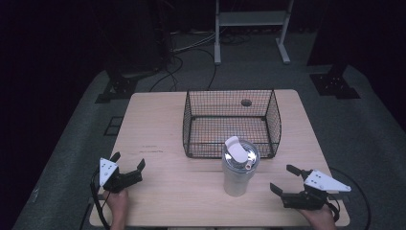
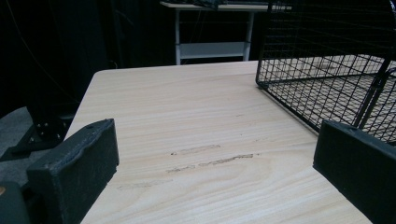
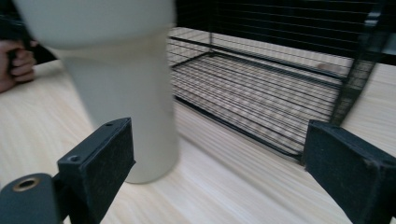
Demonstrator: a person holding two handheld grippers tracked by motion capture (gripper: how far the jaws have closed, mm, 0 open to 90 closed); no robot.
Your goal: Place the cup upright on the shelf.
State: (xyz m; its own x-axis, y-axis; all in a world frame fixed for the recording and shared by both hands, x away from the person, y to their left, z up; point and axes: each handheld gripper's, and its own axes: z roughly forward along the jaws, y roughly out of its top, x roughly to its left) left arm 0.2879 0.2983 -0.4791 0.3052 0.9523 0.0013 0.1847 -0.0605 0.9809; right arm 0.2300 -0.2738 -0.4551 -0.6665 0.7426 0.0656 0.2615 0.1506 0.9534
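A tall pale shaker bottle with a flip-top lid stands upright on the wooden table, just in front of a black wire basket. My left gripper rests open near the table's front left corner, nothing between its jaws. My right gripper is open at the front right, a short way right of the bottle. In the right gripper view the bottle looms blurred ahead of the left jaw, with the basket behind it. In the left gripper view the basket sits ahead on the right.
The basket is empty; a round hole in the tabletop shows behind it. A white stand, cables and dark tripod bases stand on the floor beyond the table. A hand shows far left in the right gripper view.
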